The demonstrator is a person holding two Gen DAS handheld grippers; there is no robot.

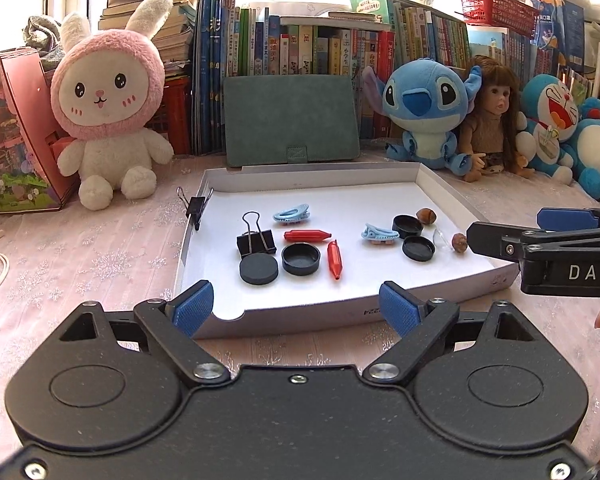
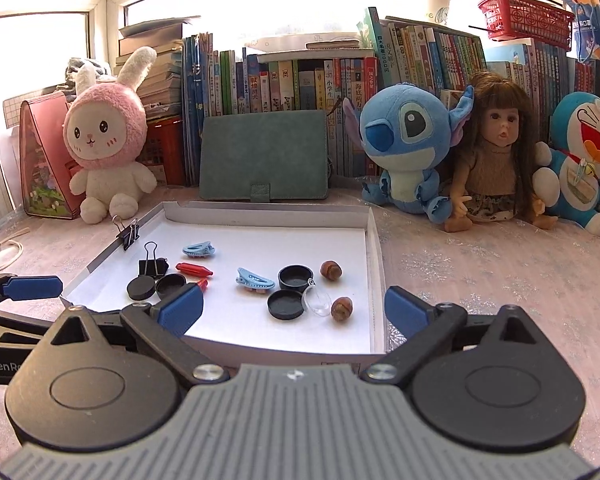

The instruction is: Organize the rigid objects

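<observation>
Red capsules [image 1: 307, 235] lie crosswise, perpendicular.

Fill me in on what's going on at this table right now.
A person holds a two-finger tool in each hand over a shallow white cardboard tray of small items: black binder clips, black round caps, red plastic capsules, light blue hair clips and brown acorns. The left tool and the right tool are both open and empty; nothing is gripped yet.

Snowflake-patterned pink tablecloth [image 1: 100, 256] under white tray [image 1: 440, 188], bunny plush [image 1: 110, 100], green case [image 1: 290, 118].
</observation>
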